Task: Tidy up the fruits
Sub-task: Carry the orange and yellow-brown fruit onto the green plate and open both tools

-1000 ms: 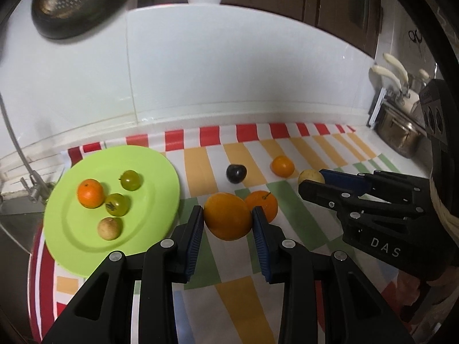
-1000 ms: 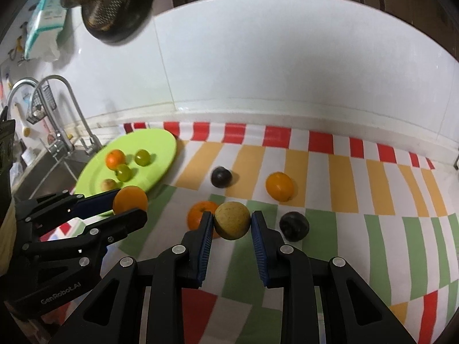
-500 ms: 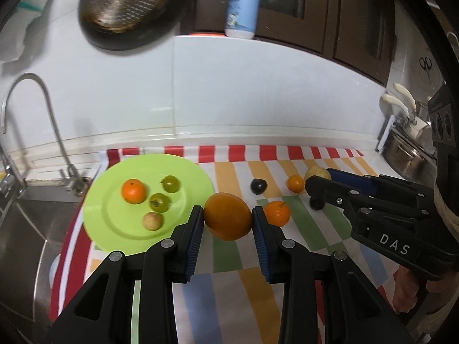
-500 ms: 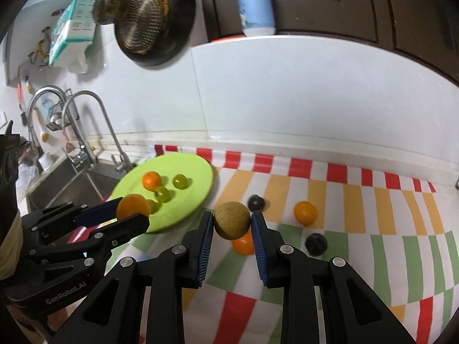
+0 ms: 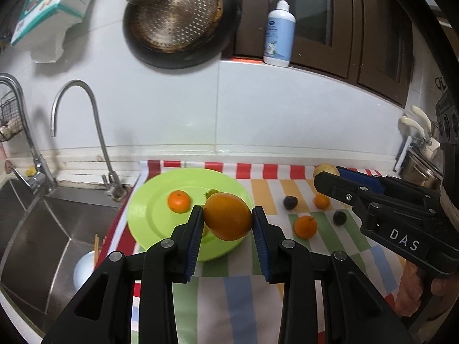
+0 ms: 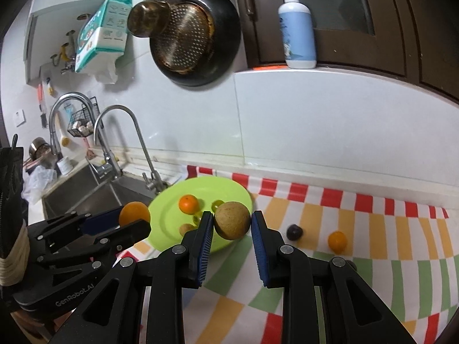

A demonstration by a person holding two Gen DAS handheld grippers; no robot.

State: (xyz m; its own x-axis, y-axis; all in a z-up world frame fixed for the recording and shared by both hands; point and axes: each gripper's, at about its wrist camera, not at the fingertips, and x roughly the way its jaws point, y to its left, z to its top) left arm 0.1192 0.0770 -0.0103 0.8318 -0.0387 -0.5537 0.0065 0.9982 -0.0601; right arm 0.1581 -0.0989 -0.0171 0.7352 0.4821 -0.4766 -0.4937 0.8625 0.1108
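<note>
We hold a smooth, glossy orange (image 5: 228, 216) in the left gripper (image 5: 226, 223) at frame centre, over the near rim of the green plate (image 5: 149, 215), and a dull, speckled tan fruit (image 6: 232, 220) pinched in the right gripper (image 6: 231, 229), likewise mid-frame above the plate's edge. Both fruits are round and gripped only at their sides by flat ribbed pads, so we judge either could roll out. Dropped on the slick plastic plate, it might knock the small orange (image 5: 179, 201) or roll left into the steel sink (image 5: 43, 229).
</note>
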